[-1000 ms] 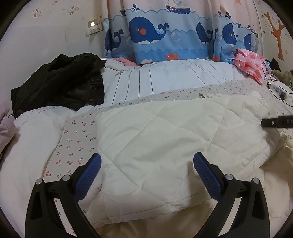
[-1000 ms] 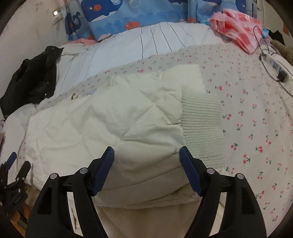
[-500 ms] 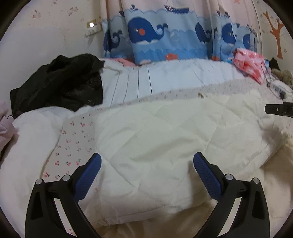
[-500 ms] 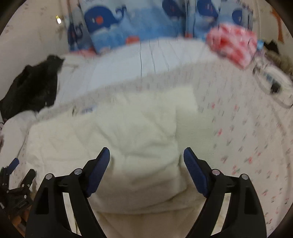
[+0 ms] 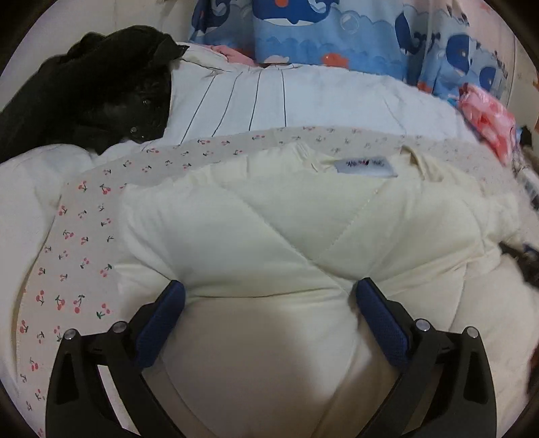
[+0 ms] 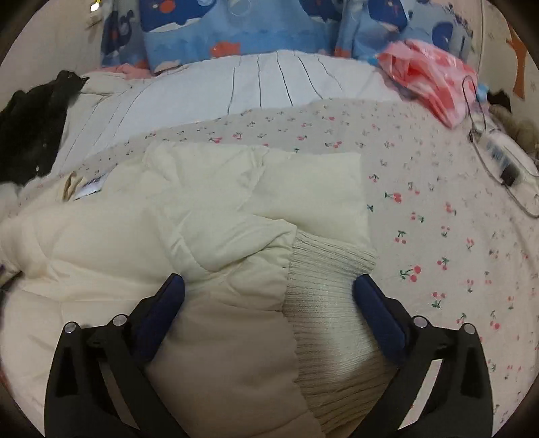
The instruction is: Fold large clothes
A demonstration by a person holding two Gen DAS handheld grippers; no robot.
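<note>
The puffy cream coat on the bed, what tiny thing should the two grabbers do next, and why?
Probably lower a little and pinch the near edge. The left gripper is open over the cream coat; the right gripper has its jaws opening over the padded sleeve and ribbed cuff. Fabric sits between both pairs of fingers, ungripped, so a fold cannot start yet.

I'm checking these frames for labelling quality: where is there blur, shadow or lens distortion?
Left wrist view: the right edge is smeared, the cream padded jacket is sharp, with shadow near the fingers. Right wrist view: the pink bag and curtain are blurred. Both views curve strongly at the rim.
</note>
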